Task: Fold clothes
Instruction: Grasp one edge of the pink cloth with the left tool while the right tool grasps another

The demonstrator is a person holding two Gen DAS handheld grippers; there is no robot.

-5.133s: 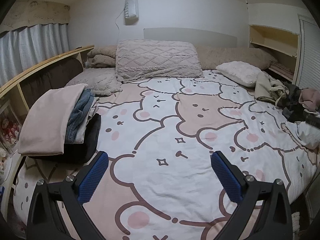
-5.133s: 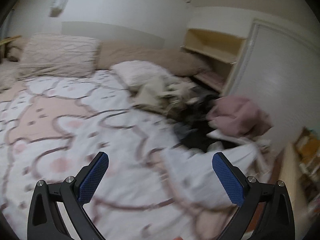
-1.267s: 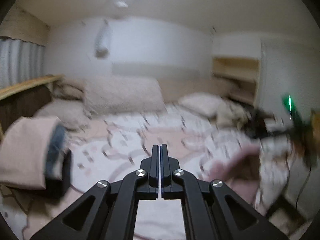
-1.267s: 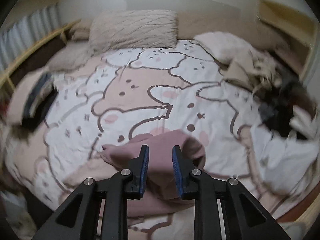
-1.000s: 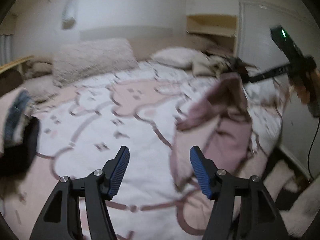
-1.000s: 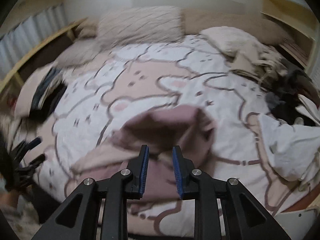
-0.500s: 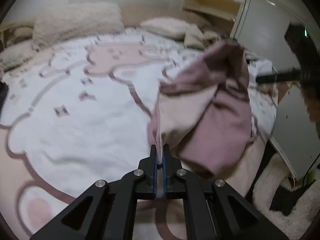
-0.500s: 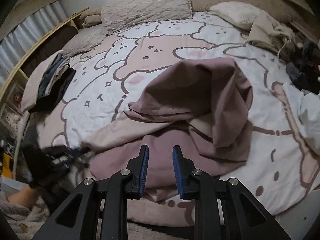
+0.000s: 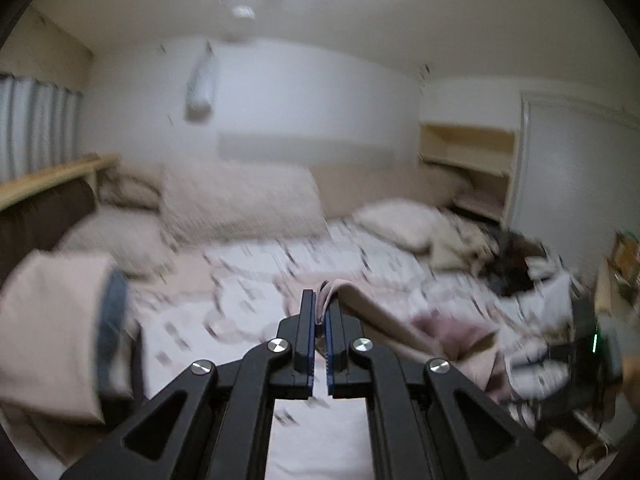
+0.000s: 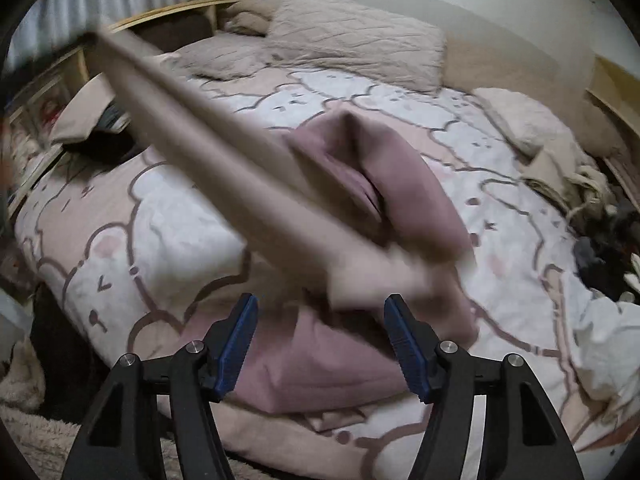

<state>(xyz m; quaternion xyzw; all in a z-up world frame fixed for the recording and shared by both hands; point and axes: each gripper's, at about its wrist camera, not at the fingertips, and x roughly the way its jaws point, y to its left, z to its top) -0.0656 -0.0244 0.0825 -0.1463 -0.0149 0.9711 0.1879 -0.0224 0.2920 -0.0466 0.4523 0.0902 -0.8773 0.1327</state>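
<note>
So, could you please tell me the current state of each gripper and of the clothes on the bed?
left gripper: shut on the pink garment's edge.
right gripper: open, holding nothing.
pink garment: unfolded, one beige-sided part pulled taut and raised, the rest bunched on the bed.
folded stack: piled at the bed's left edge.
unsorted clothes: heaped, unfolded.

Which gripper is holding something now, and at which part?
The left gripper pinches the pink garment by a fabric edge; the right gripper is open, holding nothing.
</note>
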